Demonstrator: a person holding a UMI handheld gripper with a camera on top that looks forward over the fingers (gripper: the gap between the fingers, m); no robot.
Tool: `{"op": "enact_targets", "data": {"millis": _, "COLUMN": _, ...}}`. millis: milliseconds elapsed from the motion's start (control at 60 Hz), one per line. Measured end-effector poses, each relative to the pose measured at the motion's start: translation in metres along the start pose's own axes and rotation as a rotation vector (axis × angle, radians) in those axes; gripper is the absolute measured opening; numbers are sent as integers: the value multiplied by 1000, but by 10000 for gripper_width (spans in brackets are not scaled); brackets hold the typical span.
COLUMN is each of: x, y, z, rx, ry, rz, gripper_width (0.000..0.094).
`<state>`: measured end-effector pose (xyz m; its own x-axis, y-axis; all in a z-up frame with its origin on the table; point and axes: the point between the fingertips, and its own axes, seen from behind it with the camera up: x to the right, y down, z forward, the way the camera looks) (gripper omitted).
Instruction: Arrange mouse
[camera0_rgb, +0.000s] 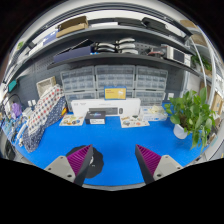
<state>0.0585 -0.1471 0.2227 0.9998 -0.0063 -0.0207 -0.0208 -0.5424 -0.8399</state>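
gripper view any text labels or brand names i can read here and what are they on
None can be read.
Yellow label on the drawer cabinets: print too small.
Blue box on the blue table: no legible marking.
The gripper is open, nothing between its fingers.

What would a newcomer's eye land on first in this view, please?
Probably the bright blue table spreading ahead of the open tongs, whose purple pads frame it. Next comes the leafy green plant in a white pot beyond the right finger, then the wall of small drawer cabinets behind the table.
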Motion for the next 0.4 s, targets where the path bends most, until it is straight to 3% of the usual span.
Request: {"op": "enact_targets", "data": {"millis": 400, "x": 23, "y": 11, "z": -10, "rx": 1, "ry": -19, "rz": 2, "gripper_width": 852}}
